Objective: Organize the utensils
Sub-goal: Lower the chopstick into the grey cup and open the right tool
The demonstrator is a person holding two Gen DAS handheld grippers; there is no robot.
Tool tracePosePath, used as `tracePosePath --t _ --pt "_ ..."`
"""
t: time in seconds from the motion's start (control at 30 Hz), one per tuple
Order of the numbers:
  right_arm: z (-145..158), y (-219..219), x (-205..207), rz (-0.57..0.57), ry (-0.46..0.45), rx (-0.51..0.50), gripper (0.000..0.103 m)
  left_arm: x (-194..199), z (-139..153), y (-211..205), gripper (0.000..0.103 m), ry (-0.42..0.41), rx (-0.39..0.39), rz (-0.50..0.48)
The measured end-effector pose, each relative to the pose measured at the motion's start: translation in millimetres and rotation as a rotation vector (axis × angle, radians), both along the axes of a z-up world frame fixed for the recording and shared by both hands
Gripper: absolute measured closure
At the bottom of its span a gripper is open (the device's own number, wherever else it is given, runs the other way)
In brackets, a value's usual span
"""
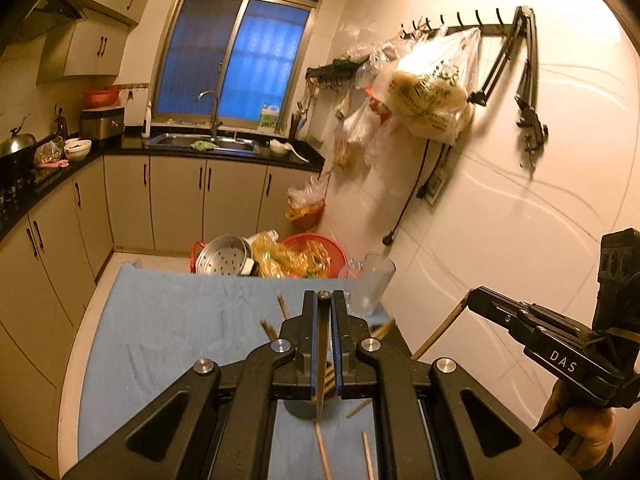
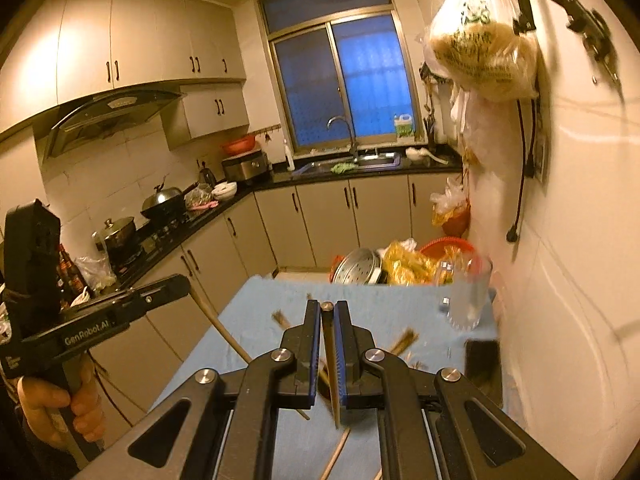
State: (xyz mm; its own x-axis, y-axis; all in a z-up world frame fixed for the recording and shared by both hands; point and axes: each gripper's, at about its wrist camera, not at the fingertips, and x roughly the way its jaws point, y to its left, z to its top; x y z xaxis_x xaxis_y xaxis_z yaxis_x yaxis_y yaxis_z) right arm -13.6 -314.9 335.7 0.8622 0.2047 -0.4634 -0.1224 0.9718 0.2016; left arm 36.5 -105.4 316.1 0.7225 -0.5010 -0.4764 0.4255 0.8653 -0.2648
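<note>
My left gripper is shut on a wooden chopstick that hangs down between its pads above the blue cloth table. My right gripper is shut on another chopstick, also pointing down. Each gripper shows in the other's view: the right one with its chopstick, the left one with its chopstick. Several loose chopsticks lie on the cloth. A clear glass cup stands at the table's far right; it also shows in the right wrist view.
A dark phone-like slab lies at the table's right edge by the wall. Beyond the table on the floor sit a metal steamer and a red basket with bags. Cabinets run along the left; plastic bags hang on the right wall.
</note>
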Motion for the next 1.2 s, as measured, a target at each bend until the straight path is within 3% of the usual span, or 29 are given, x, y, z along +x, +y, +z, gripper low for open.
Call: tracePosePath --t 0.3,0.63,0.87,1.2 --pt "8 9 42 -0.019 -0.045 -0.041 0.095 35 -10 -19 0.097 -0.03 0.015 0.039" --pt "-46 5 93 -0.028 0.007 -0.035 0.095 69 -61 -28 0.097 0.056 0.042 0.04" --pt "-88 2 104 -0.014 0.078 -0.009 0.095 72 -84 -31 0.097 0.097 0.063 0.035" --pt "-107 -6 101 -0.029 0.118 0.019 0.092 72 -105 -33 0.096 0.148 0.07 0.046"
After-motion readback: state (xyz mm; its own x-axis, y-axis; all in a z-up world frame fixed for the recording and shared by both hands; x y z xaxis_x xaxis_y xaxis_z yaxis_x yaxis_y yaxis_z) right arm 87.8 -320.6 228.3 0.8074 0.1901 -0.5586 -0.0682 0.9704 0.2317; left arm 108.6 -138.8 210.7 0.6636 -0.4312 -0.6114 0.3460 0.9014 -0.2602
